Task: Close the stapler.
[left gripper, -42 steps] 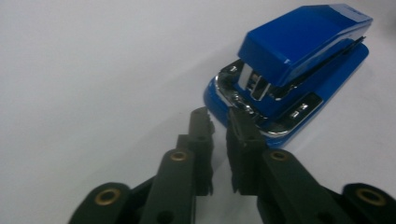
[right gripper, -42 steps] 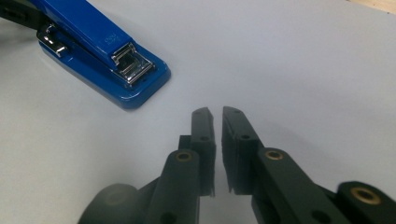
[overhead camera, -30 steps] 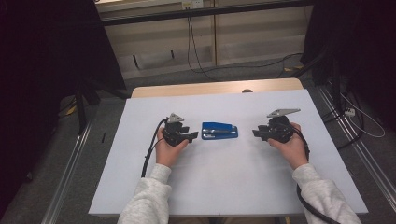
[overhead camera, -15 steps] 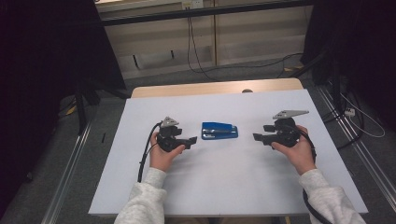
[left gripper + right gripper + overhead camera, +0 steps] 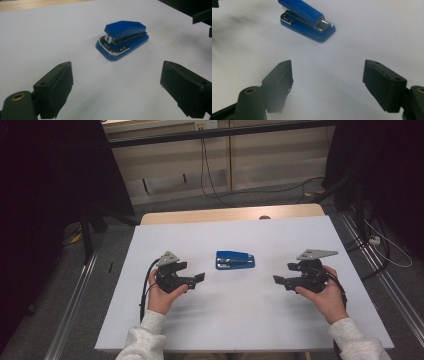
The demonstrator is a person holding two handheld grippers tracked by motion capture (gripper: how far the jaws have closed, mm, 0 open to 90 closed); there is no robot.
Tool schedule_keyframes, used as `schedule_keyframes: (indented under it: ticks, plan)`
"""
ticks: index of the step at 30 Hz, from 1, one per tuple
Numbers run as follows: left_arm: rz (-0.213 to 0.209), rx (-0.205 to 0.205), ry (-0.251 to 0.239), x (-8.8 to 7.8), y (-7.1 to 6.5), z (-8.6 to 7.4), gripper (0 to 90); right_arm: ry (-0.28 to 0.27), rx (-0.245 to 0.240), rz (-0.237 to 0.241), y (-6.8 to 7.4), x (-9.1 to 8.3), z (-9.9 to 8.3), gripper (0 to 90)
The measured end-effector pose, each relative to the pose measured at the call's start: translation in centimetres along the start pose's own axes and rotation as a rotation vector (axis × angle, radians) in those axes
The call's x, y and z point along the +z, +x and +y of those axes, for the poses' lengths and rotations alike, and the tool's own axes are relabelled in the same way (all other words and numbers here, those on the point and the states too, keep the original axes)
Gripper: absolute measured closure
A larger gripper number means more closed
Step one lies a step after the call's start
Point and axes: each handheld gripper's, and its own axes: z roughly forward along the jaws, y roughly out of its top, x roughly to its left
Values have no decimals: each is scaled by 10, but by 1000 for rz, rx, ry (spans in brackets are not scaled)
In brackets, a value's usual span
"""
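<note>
The small blue metal-and-plastic stapler [image 5: 235,260] lies long axis three-to-nine on the white counter [image 5: 240,320]; the left gripper [image 5: 197,278] sits nearer, at its eight o'clock, the right gripper [image 5: 278,280] at four, both jaws wide open, empty.

Blue stapler [image 5: 235,260] with chrome trim, white table [image 5: 250,320], black claws, grey sleeves [image 5: 145,342]

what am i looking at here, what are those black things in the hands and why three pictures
A person sits at a white table and holds a hand-held claw in each hand: the left claw and the right claw. The high view looks down from above the table. Each of the other two pictures comes from a camera riding on one claw, looking along its two black jaws. Both claws are open and hold nothing. A blue stapler lies on the table between them, touched by neither; it shows ahead of the jaws in the left gripper view and the right gripper view.
</note>
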Motion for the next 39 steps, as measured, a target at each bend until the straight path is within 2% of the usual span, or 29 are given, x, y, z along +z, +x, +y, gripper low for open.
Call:
schedule_keyframes:
  ticks: [4,8,10,13,17,19,23,30,39]
  plan:
    - [-6,-6,2,-6,0,-4,98,21,-15,1,8,1,-7,201]
    - [-18,-18,-1,-13,1,-10,90,19,-29,11,13,-3,-9,179]
    - [-12,-13,-7,-18,2,-14,86,7,-31,13,14,-6,-10,172]
    - [-8,-17,-15,-24,1,-18,83,11,-33,18,15,-10,-13,164]
    - [-9,1,-2,-32,-1,-23,72,20,-41,29,19,-14,-19,151]
    - [0,6,-12,-37,-2,-26,69,25,-51,29,22,-17,-21,150]
    - [12,-1,-19,-45,0,-29,69,24,-56,33,27,-22,-24,141]
    - [19,1,-33,-53,1,-31,69,31,-69,53,35,-30,-32,134]
    - [29,16,-25,-62,0,-37,69,30,-77,45,36,-41,-38,133]
